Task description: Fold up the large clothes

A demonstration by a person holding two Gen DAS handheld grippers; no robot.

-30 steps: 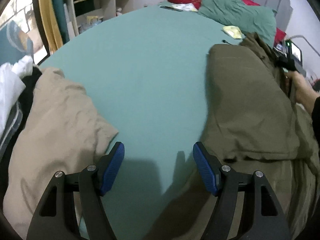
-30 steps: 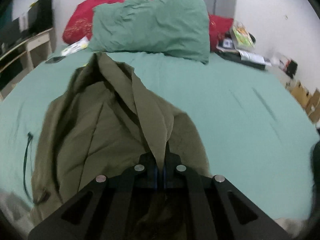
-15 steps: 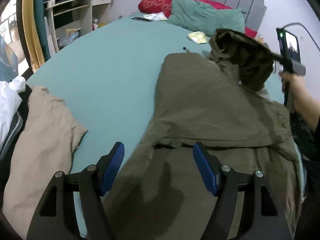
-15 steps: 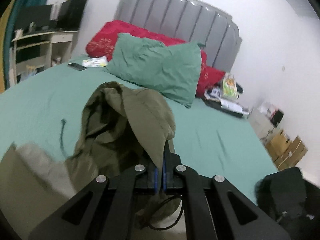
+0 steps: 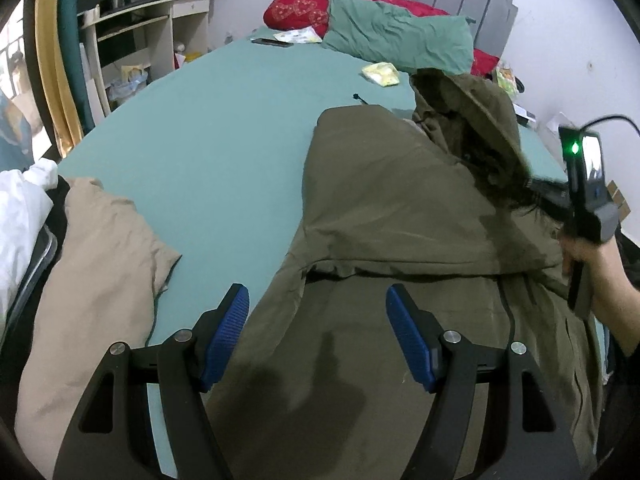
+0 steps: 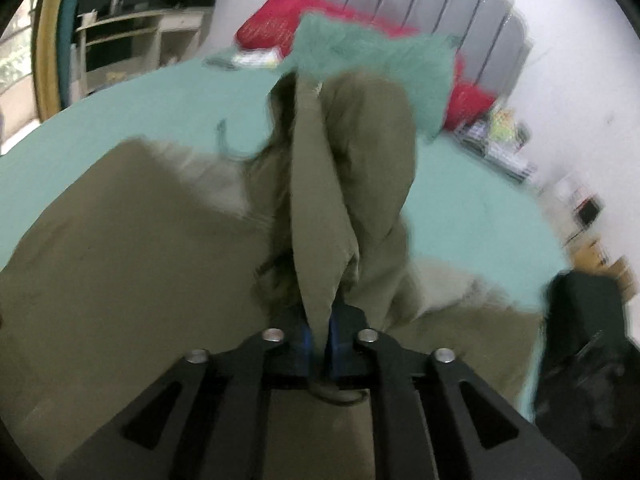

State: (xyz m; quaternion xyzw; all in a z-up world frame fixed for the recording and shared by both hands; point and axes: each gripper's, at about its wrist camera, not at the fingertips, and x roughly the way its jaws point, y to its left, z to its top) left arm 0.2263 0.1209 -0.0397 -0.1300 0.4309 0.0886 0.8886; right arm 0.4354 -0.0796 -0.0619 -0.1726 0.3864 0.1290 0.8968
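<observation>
An olive green hooded jacket (image 5: 400, 208) lies spread on the teal bed (image 5: 208, 136). My left gripper (image 5: 318, 340) is open and empty, just above the jacket's near part. My right gripper (image 6: 318, 340) is shut on the jacket's hood (image 6: 320, 208) and holds it lifted above the jacket body. It shows in the left wrist view (image 5: 532, 192) at the right, with the raised hood (image 5: 472, 128) hanging from it. The right wrist view is blurred.
A beige garment (image 5: 92, 280) lies at the bed's near left, beside white cloth (image 5: 20, 208). Green pillow (image 5: 400, 36) and red pillow (image 5: 304, 4) rest by the headboard. A yellow packet (image 5: 380, 74) and a phone (image 5: 272, 42) lie on the sheet. Shelves (image 5: 132, 40) stand left.
My right gripper has lifted the hood off the bed and brought it back over the jacket body. My left gripper has moved right, from over bare sheet to over the jacket.
</observation>
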